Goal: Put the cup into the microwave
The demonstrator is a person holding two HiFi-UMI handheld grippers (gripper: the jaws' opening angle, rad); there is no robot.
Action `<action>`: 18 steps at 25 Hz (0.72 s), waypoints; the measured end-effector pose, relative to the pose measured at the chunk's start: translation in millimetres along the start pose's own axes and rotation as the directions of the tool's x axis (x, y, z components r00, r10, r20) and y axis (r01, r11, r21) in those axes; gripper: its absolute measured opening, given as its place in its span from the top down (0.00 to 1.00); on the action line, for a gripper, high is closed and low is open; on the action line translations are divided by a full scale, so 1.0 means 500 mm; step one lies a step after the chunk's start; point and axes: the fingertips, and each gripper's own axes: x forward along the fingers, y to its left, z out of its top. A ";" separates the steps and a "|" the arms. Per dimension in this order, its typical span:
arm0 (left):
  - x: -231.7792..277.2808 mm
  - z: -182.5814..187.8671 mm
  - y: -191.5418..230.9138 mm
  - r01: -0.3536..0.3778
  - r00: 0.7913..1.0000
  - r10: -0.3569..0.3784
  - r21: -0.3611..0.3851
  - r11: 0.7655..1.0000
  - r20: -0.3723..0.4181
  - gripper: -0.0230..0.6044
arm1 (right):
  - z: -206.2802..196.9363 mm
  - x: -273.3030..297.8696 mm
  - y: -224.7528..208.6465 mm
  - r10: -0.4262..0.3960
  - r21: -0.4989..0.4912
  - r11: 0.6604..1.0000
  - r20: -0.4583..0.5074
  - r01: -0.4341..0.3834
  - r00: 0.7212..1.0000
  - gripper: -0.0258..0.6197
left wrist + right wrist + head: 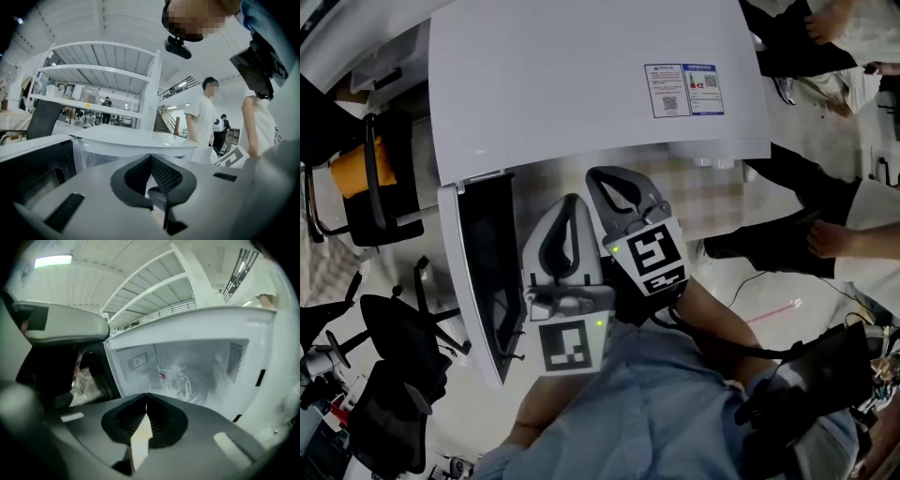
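Note:
A clear glass cup (172, 378) with a handle and a red label stands inside the white microwave (220, 357), on its turntable. From the head view I see only the microwave's top (581, 84); its door (483, 272) hangs open to the left, and the cup is hidden. My right gripper (146, 395) is shut and empty, just outside the opening and pointing at the cup; it also shows in the head view (600, 175). Beside it, my left gripper (574, 200) sits near the door, its jaws (151, 157) shut on nothing.
Office chairs (380, 178) stand left of the microwave. People (825, 234) stand at the right, and a cable lies on the floor (769, 309). A white shelf rack (103, 70) and two standing people (204, 117) show beyond the left gripper.

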 end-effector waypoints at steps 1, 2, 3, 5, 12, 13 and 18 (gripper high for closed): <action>-0.014 0.011 -0.009 0.001 1.000 -0.001 0.007 1.000 0.013 0.95 | 0.008 -0.022 0.009 0.002 0.005 1.000 0.010 -0.002 1.000 0.96; -0.028 0.023 -0.017 0.001 1.000 -0.001 0.013 1.000 0.025 0.95 | 0.017 -0.045 0.017 0.002 0.006 1.000 0.022 -0.003 1.000 0.96; -0.042 0.035 -0.026 0.000 0.999 -0.001 0.018 1.000 0.037 0.95 | 0.028 -0.069 0.023 0.000 0.002 1.000 0.035 0.000 0.999 0.96; -0.070 0.062 -0.042 -0.003 0.998 0.001 0.030 1.000 0.063 0.95 | 0.054 -0.118 0.034 -0.009 0.000 1.000 0.068 0.009 0.998 0.96; -0.147 0.148 -0.097 -0.002 0.990 -0.008 0.075 0.997 0.140 0.95 | 0.177 -0.282 0.072 -0.087 -0.021 0.995 0.227 0.094 0.970 0.96; -0.154 0.157 -0.104 0.003 0.989 -0.014 0.075 0.997 0.144 0.95 | 0.195 -0.301 0.078 -0.097 -0.030 0.994 0.253 0.108 0.963 0.96; -0.186 0.208 -0.137 0.007 0.982 -0.031 0.131 0.991 0.187 0.95 | 0.248 -0.382 0.086 -0.149 -0.062 0.982 0.337 0.180 0.929 0.96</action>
